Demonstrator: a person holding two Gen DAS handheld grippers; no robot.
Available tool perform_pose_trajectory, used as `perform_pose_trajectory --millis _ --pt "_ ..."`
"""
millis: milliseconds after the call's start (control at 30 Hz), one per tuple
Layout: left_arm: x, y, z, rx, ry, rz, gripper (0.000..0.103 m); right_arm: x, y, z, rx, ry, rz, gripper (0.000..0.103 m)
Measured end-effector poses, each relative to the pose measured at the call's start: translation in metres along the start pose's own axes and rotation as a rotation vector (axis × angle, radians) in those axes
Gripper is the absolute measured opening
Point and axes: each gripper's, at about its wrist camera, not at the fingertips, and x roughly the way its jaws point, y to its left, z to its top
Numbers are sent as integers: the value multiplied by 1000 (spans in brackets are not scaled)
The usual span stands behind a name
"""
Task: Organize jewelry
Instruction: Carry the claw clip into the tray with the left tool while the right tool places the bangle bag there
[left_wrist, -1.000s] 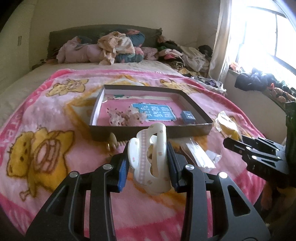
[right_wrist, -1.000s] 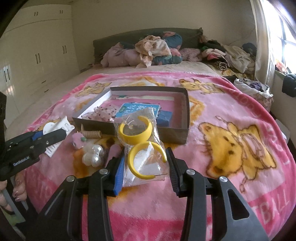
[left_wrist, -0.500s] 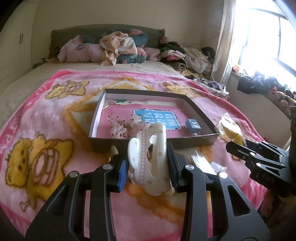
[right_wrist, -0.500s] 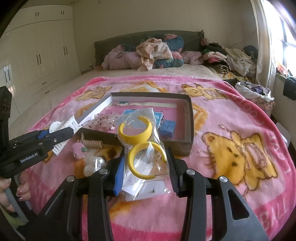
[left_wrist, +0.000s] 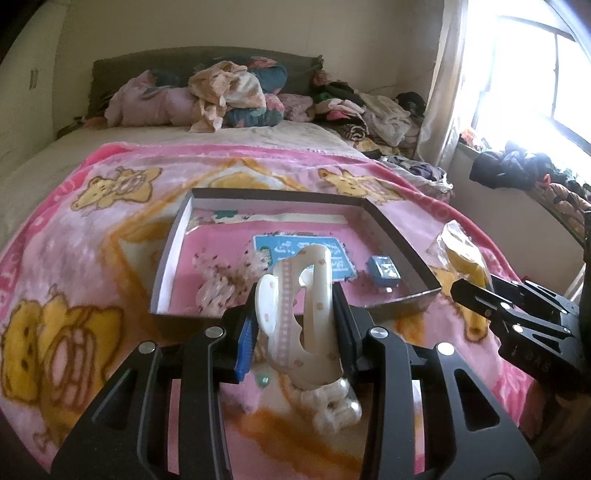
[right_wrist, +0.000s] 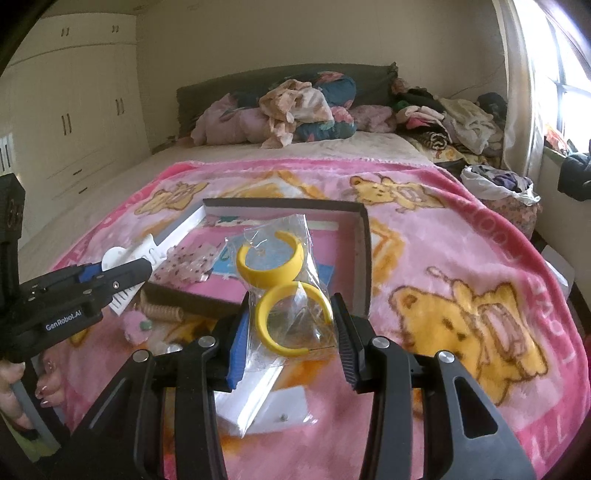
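— Cream plastic, that's what the left gripper (left_wrist: 295, 325) is pinching: a claw hair clip (left_wrist: 299, 325) dotted with small pink spots, squeezed between both pads.

— How does the clip sit in there?

— Upright. Its long axis runs from bottom to top in the left wrist view, curved top end leaning slightly away toward the box (left_wrist: 402, 299), lower end hanging below the pads. It is held above the pink bear blanket (left_wrist: 92, 258), just short of the box's near wall. A cluster of pearly white beads (left_wrist: 336, 406) lies on the blanket under it.

— And the right gripper (right_wrist: 291, 332)?

— Its fingers are closed on a clear plastic bag (right_wrist: 284, 291) holding two yellow C-shaped earrings (right_wrist: 291, 321). One earring sits right between the pads, open side facing down and right; the other is above it, past the fingertips, open side up. The bag stands tall, its long axis pointing away from the gripper toward the box.

— What's already in the box?

— A blue card (left_wrist: 332, 258), a small blue box (left_wrist: 384, 271) near the right wall, and a clear speckled hair piece (right_wrist: 188, 266) at the front left.

— Anything loose on the blanket?

— A tan spiral hair tie (right_wrist: 162, 314) against the box's near wall, a pink fuzzy item (right_wrist: 135, 326) beside it, and flat white packets (right_wrist: 258, 402) under the right gripper.
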Motion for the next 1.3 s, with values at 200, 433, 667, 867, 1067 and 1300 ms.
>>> perform_pose_trajectory --millis 200,433,667,867,1067,1300 --pt "19 -5 16 24 13 -6 28 10 -11 9 12 -7 -14 39" --pt "42 -7 33 65 22 7 28 26 -22 20 22 -16 -20 39" --pt "64 -6 42 77 38 31 28 43 -29 30 24 -16 -23 39" --pt "85 -6 40 93 94 48 28 69 -37 40 39 16 -6 39" --pt "103 0 35 88 149 53 28 98 -42 48 26 69 -6 39" --pt "114 5 30 76 177 52 28 135 -43 50 22 135 -18 40"
